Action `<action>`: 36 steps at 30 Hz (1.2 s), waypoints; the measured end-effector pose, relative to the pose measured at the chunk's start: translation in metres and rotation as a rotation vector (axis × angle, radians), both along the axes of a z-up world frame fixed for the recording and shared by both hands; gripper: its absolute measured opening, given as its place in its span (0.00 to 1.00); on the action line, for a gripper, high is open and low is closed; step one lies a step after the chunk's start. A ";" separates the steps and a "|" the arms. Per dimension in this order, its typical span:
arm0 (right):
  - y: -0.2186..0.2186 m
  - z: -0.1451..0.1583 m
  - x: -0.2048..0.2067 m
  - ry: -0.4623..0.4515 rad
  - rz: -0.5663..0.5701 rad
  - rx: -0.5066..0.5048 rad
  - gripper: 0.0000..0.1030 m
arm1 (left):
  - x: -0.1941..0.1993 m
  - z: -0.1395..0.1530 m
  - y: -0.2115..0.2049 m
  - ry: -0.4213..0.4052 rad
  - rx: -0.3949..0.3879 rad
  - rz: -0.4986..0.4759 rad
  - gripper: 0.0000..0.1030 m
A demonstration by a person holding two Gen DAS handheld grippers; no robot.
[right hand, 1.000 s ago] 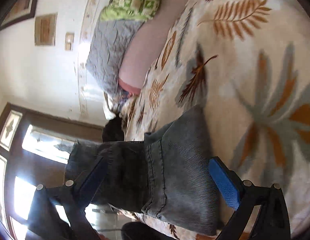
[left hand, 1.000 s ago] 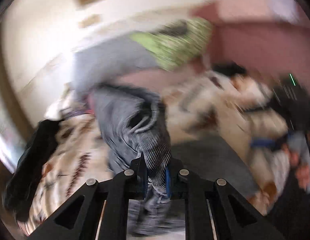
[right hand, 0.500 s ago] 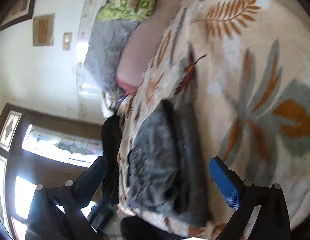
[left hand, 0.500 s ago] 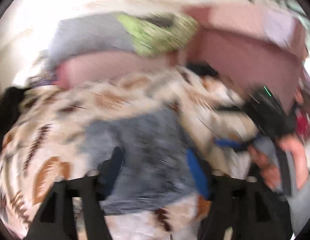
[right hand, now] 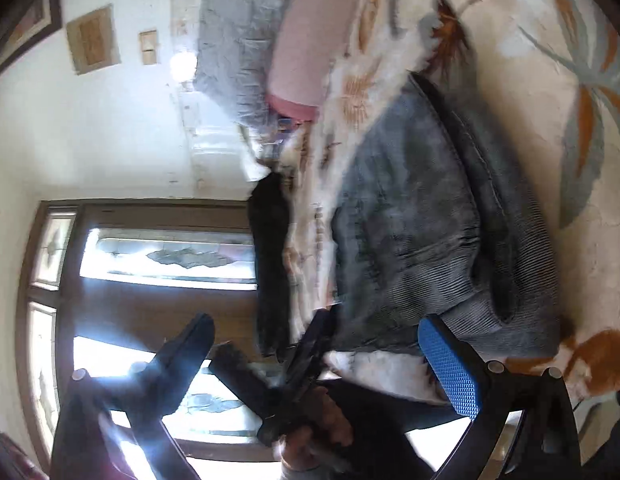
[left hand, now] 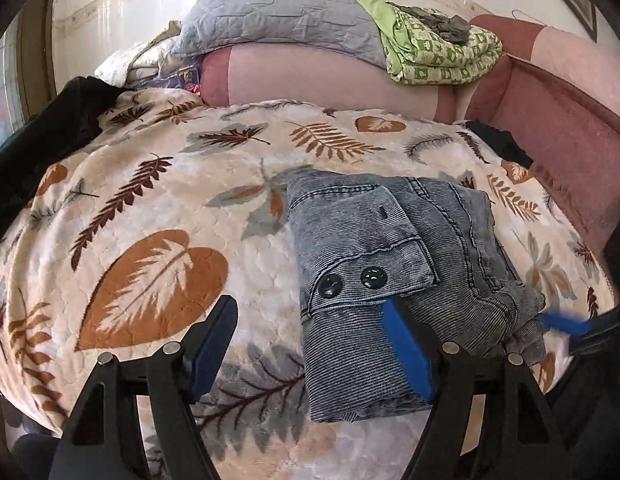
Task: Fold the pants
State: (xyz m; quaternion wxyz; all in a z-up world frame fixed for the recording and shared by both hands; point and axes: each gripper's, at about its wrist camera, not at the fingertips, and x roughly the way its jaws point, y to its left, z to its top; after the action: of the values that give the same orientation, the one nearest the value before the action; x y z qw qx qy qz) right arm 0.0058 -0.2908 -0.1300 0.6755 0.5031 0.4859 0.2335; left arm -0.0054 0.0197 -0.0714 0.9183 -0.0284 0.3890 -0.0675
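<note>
L gripper [left hand: 310, 344] let go of the pants [left hand: 394, 272] a sec ago: it had them pinched and hanging, now its jaws stand wide and empty, right pad just over the near edge of the denim w/o pressing it. Pants lie as a compact folded bundle on the leaf-print blanket [left hand: 158, 216], toward its right side. R gripper [right hand: 322, 360] is also spread w/ nothing between the pads (that view's blurred, so prob. clear of the cloth), so the fold looks basically done.

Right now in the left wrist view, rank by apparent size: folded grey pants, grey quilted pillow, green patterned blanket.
1. folded grey pants, but nearest the camera, so inflated
2. grey quilted pillow
3. green patterned blanket, clearly smallest

Order of the first two is unsure.
</note>
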 end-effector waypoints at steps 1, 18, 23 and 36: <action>-0.003 -0.023 -0.001 0.084 -0.031 -0.015 0.92 | 0.003 0.002 -0.001 0.003 -0.012 -0.002 0.74; 0.009 -0.015 0.023 0.132 -0.059 -0.142 0.38 | 0.023 -0.025 -0.001 0.028 -0.029 0.002 0.77; 0.020 0.011 0.021 0.035 -0.012 -0.323 0.08 | 0.025 -0.026 0.002 0.032 -0.032 0.001 0.79; 0.016 0.001 -0.014 -0.022 0.025 -0.487 0.12 | 0.021 -0.026 -0.049 0.008 0.292 -0.078 0.84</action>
State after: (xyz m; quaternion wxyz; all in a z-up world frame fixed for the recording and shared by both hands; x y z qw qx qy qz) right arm -0.0085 -0.2752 -0.1293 0.7791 0.3168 0.5268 0.1234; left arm 0.0156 -0.0291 -0.0971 0.9078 0.1203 0.3991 -0.0460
